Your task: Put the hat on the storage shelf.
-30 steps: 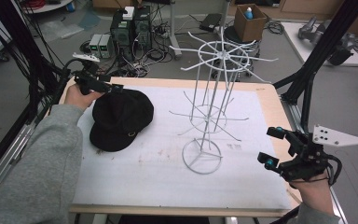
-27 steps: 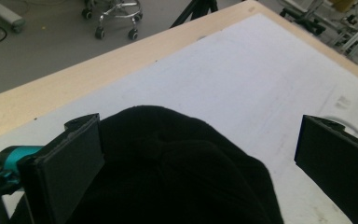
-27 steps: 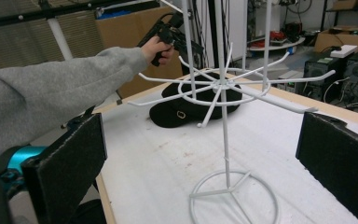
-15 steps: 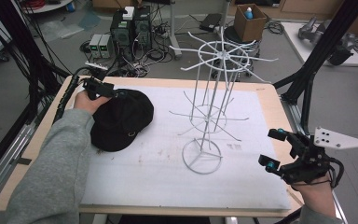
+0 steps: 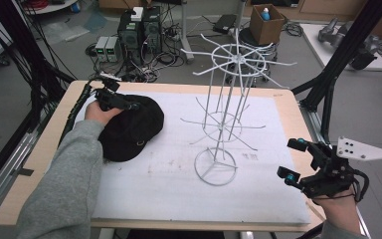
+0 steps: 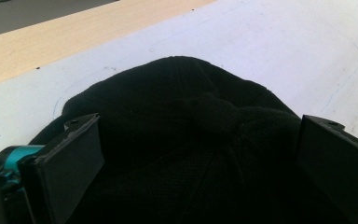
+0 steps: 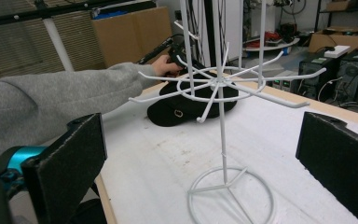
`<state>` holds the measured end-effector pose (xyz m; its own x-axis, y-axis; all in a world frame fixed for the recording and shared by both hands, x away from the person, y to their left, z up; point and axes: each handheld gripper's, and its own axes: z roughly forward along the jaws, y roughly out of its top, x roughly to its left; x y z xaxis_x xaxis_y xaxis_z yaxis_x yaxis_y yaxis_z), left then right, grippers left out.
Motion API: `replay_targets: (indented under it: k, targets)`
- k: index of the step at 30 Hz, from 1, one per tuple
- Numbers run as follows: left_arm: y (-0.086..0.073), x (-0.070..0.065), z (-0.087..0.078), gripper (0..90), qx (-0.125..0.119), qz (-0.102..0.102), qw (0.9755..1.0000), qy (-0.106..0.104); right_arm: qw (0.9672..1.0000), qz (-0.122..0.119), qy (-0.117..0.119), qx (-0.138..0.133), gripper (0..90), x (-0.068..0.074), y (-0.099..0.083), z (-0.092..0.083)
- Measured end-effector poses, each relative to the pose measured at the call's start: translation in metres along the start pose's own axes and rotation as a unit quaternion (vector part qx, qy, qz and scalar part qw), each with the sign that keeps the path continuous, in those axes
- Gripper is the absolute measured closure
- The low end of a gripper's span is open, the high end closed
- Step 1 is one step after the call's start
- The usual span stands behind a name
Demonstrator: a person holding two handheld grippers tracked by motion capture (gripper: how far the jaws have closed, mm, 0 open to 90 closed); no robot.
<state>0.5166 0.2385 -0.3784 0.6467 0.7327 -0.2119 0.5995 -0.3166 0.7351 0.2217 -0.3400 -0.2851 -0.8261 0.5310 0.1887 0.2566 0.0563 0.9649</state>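
A black cap (image 5: 132, 129) lies on the white mat (image 5: 159, 189) at the table's left. My left gripper (image 5: 129, 105) hovers over the cap's far edge, jaws open and wide apart on either side of the crown (image 6: 200, 140). A white wire rack (image 5: 224, 119) with hooked arms stands at the middle of the mat on a ring base (image 7: 230, 198). My right gripper (image 5: 293, 159) waits open near the table's right front edge, pointing at the rack. In the right gripper view the cap (image 7: 186, 105) sits behind the rack, with the other hand on it.
The wooden table edge (image 5: 40, 154) frames the mat. Black frame posts (image 5: 338, 64) rise at the right and left. Computers (image 5: 139, 30), cables and a cardboard box (image 5: 266, 22) sit on the floor beyond the table.
My left gripper has moved forward from the table's left edge onto the cap's crown. The right gripper has barely shifted.
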Motion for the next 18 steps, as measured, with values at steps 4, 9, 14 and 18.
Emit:
replay_targets:
  k: [4,9,14,18]
  targets:
    - [0.0006,0.0003,-0.0004,4.3,0.005,0.000,0.9999,0.015,1.0000,0.003,0.001,0.002,0.6,0.0003,-0.0003,0.0002]
    - [-0.0011,0.0056,-0.0018,21.1,0.015,-0.022,0.9996,0.003,1.0000,0.000,0.002,0.003,0.6,0.0003,-0.0001,0.0022]
    - [-0.0027,0.0075,-0.0013,34.7,0.028,-0.030,0.9991,-0.007,1.0000,0.001,0.000,0.007,0.6,-0.0005,-0.0009,0.0025]
    - [-0.0017,0.0053,-0.0020,58.7,0.032,-0.021,0.9992,-0.014,1.0000,0.003,-0.001,0.007,0.6,-0.0010,-0.0011,0.0030]
